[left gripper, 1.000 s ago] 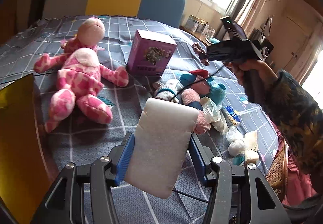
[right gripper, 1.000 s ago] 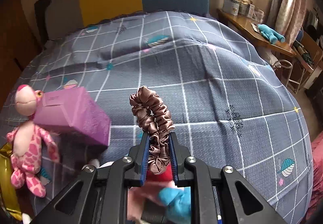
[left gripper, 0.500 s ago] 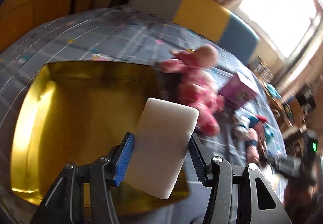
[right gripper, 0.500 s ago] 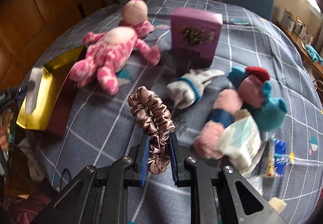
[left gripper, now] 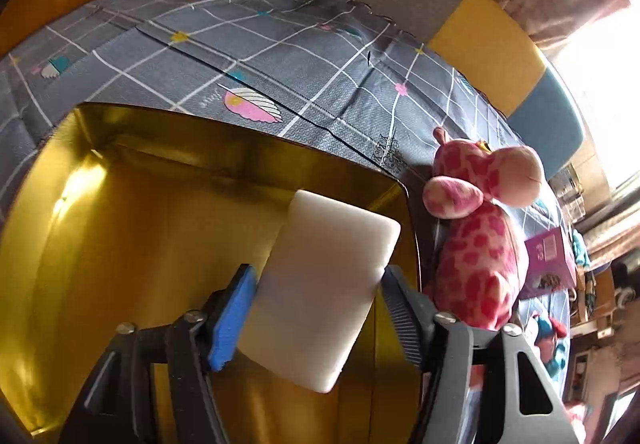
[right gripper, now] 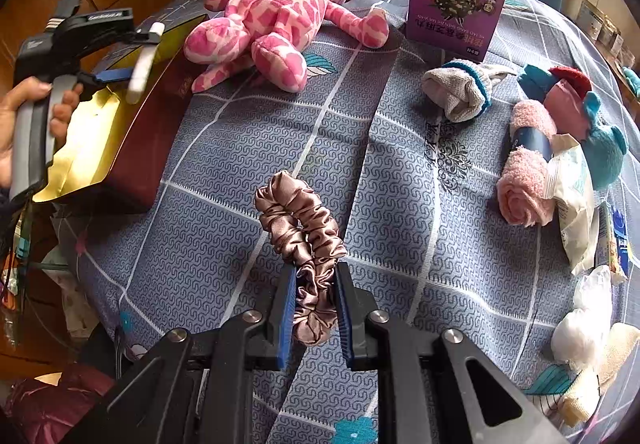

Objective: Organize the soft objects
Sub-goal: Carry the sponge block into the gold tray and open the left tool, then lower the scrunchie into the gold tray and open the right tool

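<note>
My left gripper [left gripper: 316, 284] is shut on a white sponge block [left gripper: 320, 284] and holds it over the open gold-lined box [left gripper: 120, 236]; in the right wrist view the same gripper [right gripper: 132, 64], the sponge [right gripper: 146, 60] and the box [right gripper: 96, 148] sit at the left edge of the bed. My right gripper [right gripper: 316, 280] is shut on a brown satin scrunchie [right gripper: 304, 240], held above the grey checked bedspread [right gripper: 400, 204]. A pink spotted plush giraffe [right gripper: 272, 24] lies just right of the box and also shows in the left wrist view [left gripper: 476, 236].
A purple carton [right gripper: 456, 0] stands at the back. A white-and-blue sock [right gripper: 460, 88], a rolled pink towel [right gripper: 524, 164], a blue plush toy [right gripper: 592, 124], a white packet [right gripper: 572, 196] and white soft items [right gripper: 588, 332] lie at the right.
My left gripper has swung from the toys to over the gold box with the sponge. My right gripper has drawn back toward the bed's near edge with the scrunchie.
</note>
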Tool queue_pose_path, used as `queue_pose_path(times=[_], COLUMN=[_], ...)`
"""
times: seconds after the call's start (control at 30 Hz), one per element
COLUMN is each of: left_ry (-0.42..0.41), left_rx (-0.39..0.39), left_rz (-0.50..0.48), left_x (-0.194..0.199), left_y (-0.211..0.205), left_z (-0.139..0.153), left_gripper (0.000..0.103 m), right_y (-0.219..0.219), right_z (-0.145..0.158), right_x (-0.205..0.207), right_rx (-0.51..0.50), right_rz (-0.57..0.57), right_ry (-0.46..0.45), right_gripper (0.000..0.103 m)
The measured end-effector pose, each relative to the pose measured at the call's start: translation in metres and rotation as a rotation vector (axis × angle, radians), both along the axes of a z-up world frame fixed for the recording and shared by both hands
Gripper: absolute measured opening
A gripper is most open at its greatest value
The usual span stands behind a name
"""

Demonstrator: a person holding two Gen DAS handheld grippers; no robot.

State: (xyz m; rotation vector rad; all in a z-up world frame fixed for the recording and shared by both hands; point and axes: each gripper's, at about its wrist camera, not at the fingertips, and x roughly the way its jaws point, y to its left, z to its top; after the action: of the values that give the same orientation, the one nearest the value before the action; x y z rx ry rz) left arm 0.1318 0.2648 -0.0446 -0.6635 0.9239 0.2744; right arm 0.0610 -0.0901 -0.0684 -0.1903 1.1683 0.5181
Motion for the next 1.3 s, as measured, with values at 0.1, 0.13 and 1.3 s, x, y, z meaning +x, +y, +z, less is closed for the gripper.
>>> queue_pose_path(times=[0.1,0.13,1.3], left_ry=[0.001,-0.007,-0.109], left_rx=[0.011,0.014,0.46], left_rz=[0.004,0.006,0.042], left_x=[0.003,0.0,-0.181], left_y=[0.0,0.001,-0.042], left_z=[0.0,0.001,0.053], left_gripper=[0.083,0.086,0.102], right_y=[0.002,0.002,0.172], right_z=[0.001,0.002,0.065], right_x=[0.0,-0.001,0.005], right_rx=[-0.011,-0.011,0.167], right_rz=[-0.005,-0.008,0.237], right_ry=[-0.012,-0.017,-0.132], right_gripper=[0.018,0.018,0.02])
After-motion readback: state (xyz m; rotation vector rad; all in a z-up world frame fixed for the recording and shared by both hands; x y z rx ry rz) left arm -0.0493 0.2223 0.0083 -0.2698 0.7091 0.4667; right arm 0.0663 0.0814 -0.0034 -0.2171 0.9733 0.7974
